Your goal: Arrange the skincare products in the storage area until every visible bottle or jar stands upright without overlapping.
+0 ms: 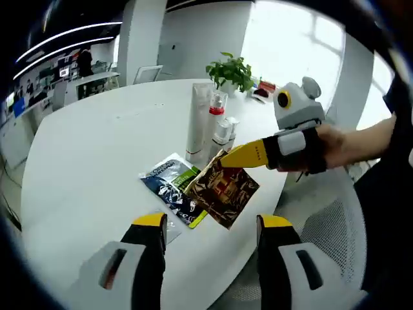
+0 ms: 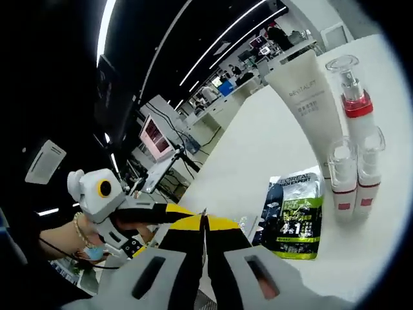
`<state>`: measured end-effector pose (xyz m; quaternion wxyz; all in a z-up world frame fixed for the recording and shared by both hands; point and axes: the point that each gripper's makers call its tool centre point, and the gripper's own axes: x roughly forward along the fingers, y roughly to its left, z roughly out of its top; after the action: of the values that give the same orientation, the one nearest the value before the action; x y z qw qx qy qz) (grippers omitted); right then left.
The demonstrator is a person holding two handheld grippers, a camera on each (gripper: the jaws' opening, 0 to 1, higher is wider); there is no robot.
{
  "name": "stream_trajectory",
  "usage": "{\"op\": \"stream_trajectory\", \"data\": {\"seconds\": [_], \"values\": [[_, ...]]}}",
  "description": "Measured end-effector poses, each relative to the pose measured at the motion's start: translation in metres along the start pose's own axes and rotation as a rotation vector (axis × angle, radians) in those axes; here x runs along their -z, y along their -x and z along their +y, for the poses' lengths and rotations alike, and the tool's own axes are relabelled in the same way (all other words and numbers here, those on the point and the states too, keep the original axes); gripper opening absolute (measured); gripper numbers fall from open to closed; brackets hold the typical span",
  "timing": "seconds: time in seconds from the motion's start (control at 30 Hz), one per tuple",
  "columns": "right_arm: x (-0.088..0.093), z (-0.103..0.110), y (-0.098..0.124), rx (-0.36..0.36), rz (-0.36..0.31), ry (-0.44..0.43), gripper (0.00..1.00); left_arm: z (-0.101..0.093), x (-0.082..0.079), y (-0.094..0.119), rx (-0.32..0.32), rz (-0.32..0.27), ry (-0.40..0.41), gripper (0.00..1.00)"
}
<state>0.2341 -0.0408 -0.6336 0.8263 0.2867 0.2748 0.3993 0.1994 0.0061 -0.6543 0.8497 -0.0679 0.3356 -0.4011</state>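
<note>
Near the table's edge a tall white tube (image 1: 199,116) (image 2: 304,97), a clear spray bottle with a red collar (image 1: 217,110) (image 2: 352,97) and two small white bottles (image 1: 223,132) (image 2: 342,174) stand upright close together. In front of them a blue and green sachet (image 1: 169,186) (image 2: 297,216) lies flat. My right gripper (image 1: 226,159) (image 2: 203,236) is shut on the top corner of a brown sachet (image 1: 222,188), whose lower part overlaps the blue one. My left gripper (image 1: 211,223) hangs open above the table edge, short of the sachets.
The round white table (image 1: 97,148) has broad bare room left of the products. A potted plant (image 1: 231,71) and small red items stand at its far side. A mesh chair (image 1: 332,226) sits beside the near edge. Office desks lie beyond.
</note>
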Motion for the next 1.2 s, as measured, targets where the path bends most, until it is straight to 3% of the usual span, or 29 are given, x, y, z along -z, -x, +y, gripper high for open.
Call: {"op": "stream_trajectory", "data": {"seconds": [0.07, 0.13, 0.3, 0.4, 0.77, 0.93, 1.2], "values": [[-0.005, 0.004, -0.002, -0.017, -0.035, -0.068, 0.01, -0.002, -0.005, 0.005, 0.045, -0.099, 0.174, 0.48], [-0.007, 0.008, -0.003, -0.025, -0.061, -0.121, 0.01, 0.003, -0.004, 0.009, 0.060, -0.155, 0.263, 0.45], [-0.011, 0.013, -0.010, -0.036, -0.102, -0.192, 0.01, 0.007, 0.008, 0.013, 0.051, -0.167, 0.305, 0.37], [-0.011, 0.014, -0.016, -0.032, -0.102, -0.197, 0.01, 0.009, 0.003, 0.018, 0.074, -0.228, 0.386, 0.32], [-0.007, 0.014, -0.033, -0.021, -0.099, -0.208, 0.01, 0.014, -0.008, 0.021, 0.115, -0.303, 0.482, 0.13], [-0.007, 0.009, -0.039, 0.003, -0.092, -0.167, 0.01, 0.023, -0.008, 0.021, 0.111, -0.310, 0.509, 0.00], [-0.007, -0.004, -0.051, 0.108, -0.024, 0.105, 0.01, 0.039, -0.008, 0.013, 0.065, -0.290, 0.562, 0.00]]}}
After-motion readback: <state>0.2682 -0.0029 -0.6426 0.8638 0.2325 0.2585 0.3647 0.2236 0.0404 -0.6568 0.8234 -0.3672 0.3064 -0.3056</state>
